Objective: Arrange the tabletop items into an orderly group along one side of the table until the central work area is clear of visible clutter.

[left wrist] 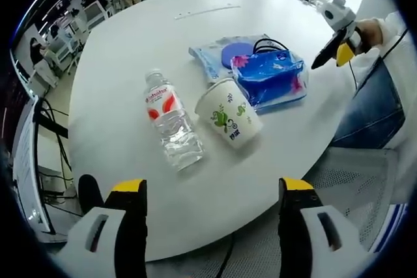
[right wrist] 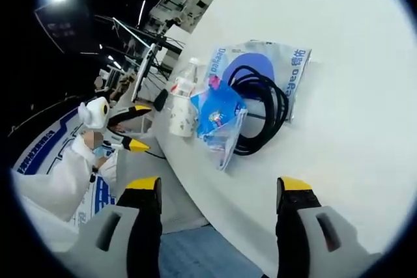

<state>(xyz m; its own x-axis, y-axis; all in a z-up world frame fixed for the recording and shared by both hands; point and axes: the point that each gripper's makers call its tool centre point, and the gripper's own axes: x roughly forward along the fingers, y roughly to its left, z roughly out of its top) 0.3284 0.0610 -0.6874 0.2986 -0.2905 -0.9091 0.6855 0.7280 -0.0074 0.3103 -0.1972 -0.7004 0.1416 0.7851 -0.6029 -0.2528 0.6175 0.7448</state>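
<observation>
The items are seen gathered in one cluster near the counter (left wrist: pixel 130 50) edge: a bottle (left wrist: pixel 171 128) laid on its side, a cup (left wrist: pixel 229 118) tipped just beside it, a blue bag (left wrist: pixel 270 77) touching the cup, and a flat packet (left wrist: pixel 212 56) under the bag. In the right gripper view a black cable (right wrist: pixel 264 105) is found coiled on the packet (right wrist: pixel 287 60) beside the bag (right wrist: pixel 218 112).

The left gripper (left wrist: pixel 208 193) is held released, nothing between its jaws, short of the bottle. The right gripper (right wrist: pixel 218 193) is likewise spread and empty, off the counter edge.

The grouping is judged partly done; bottle and cup are not yet stood up or lined up. The packet's print cannot be read, and the bag's contents are hidden.
</observation>
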